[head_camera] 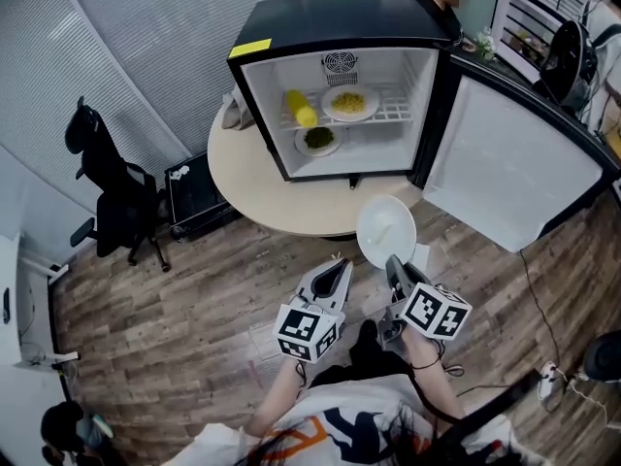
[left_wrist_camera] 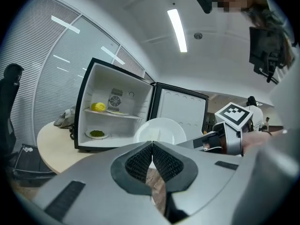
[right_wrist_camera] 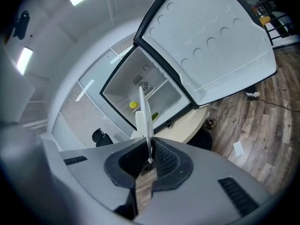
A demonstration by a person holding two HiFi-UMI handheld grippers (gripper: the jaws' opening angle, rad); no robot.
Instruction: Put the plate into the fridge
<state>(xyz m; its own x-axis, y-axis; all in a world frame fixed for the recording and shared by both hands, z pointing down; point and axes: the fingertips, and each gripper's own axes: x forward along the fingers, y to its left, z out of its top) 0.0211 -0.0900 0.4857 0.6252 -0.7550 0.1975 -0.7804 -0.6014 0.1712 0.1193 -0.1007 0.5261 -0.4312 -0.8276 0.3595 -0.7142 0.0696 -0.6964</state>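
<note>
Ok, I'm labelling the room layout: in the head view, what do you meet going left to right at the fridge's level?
Black office chair → black fridge → open door.

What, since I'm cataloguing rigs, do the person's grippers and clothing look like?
The left gripper and right gripper are matching grey wedge-shaped shells with black ribbed pads inside the jaws. Each carries a white cube printed with black square markers. The person wears a white top with dark and orange print.

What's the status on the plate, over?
Right gripper shut on plate rim; left gripper shut, empty. Plate short of open fridge. Inside: yellow item and dish on shelf, second dish below.
</note>
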